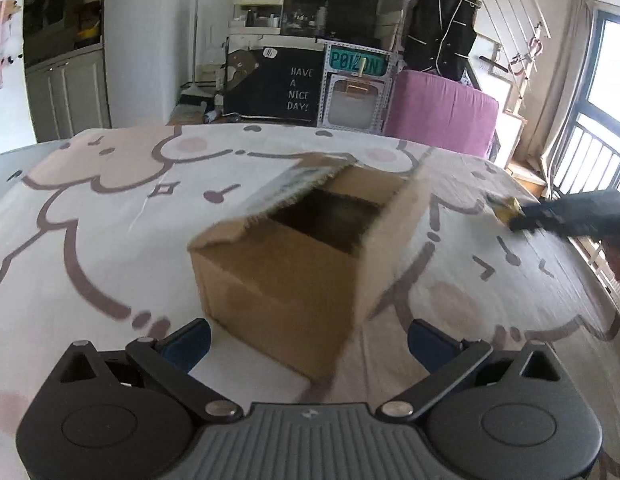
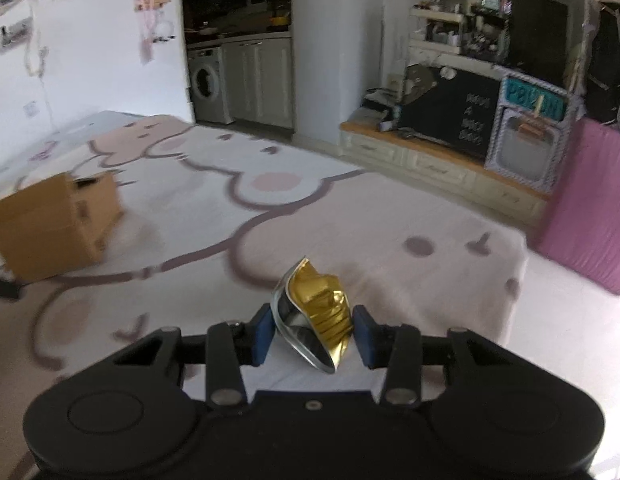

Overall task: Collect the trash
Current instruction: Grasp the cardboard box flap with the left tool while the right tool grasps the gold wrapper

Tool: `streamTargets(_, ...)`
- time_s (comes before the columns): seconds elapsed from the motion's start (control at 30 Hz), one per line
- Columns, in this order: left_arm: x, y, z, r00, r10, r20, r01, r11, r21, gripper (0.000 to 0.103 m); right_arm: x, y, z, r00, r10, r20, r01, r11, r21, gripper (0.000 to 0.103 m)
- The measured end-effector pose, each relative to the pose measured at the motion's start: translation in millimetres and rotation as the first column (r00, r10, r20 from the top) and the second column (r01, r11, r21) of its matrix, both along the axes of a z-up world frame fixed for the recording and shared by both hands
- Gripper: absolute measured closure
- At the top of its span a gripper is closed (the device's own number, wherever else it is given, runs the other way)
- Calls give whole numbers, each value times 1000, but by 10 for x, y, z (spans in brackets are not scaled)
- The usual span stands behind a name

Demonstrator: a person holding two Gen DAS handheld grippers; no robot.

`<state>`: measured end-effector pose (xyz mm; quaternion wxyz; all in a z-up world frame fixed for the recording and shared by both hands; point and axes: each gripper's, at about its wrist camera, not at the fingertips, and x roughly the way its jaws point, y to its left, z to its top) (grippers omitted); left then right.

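A wide bed sheet of white cloth printed with pale pink cartoon animals outlined in brown [image 1: 110,208] is covering the whole work surface, and on it a brown corrugated cardboard box with its top flaps standing open [image 1: 294,280] is sitting just ahead of the left gripper [image 1: 310,340]. That gripper's blue-padded jaws are standing wide apart on either side of the box's near corner, holding nothing. The box interior is looking dark and, as far as the left wrist view shows, nothing can be made out inside it; its bottom is partly hidden by the near wall. Well apart from the box, toward the sheet's right edge, the right gripper [image 2: 313,334] is closing its blue pads around a crumpled gold-and-silver foil wrapper [image 2: 315,316], which is lying on the sheet; the pads are touching the wrapper's two sides, so it appears to be gripped, though only lightly. The main risk is coming from that thin, springy foil: it may be collapsing or sliding between the pads, so a quick lift could be leaving it behind or dropping it on the way. The raised flap on the box's near-left side may also be catching the wrapper at the drop.
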<state>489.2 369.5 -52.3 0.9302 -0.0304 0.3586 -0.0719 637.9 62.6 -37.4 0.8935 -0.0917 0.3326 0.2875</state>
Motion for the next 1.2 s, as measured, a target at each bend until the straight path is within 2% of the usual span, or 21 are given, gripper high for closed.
streamTargets(0.27,254,110,18,998,-49,33,49,999,-8,0,-463,24,-2,993,106,-48,-104,994,28,60)
streamTargets(0.37,308,105,19,997,-74,30,73,997,4,0,-537,21,9,991,120,-64,-117,992,44,60)
streamTargets(0.43,294,78,31,998,-55,15,55,998,-17,0,-575,23,25,989,126,-71,-122,991,57,60)
streamTargets(0.5,218,24,59,998,-63,11,63,996,-64,0,-603,27,49,989,129,-76,-124,990,72,60)
streamTargets(0.63,-56,-215,141,986,-164,27,166,977,-133,0,-659,41,112,988,130,-80,-120,986,118,60)
streamTargets(0.7,-202,-350,194,985,-168,42,172,978,-115,0,-673,23,138,990,116,-83,-103,985,142,60)
streamTargets(0.8,-399,-538,303,992,-97,86,103,993,-61,1,-689,-22,156,992,94,-87,-79,983,168,60)
streamTargets(0.93,-510,-839,415,989,-40,139,39,999,12,15,-713,-90,157,992,68,-107,-47,980,192,60)
streamTargets(1.03,-424,-1042,439,987,-4,163,-10,996,87,22,-745,-121,148,991,57,-119,-32,979,202,60)
streamTargets(1.17,-258,-1186,394,989,35,146,-50,994,100,43,-797,-136,135,989,41,-141,-11,979,206,60)
streamTargets(1.2,-236,-1221,378,989,40,143,-55,993,105,45,-812,-136,132,989,36,-146,-5,978,208,60)
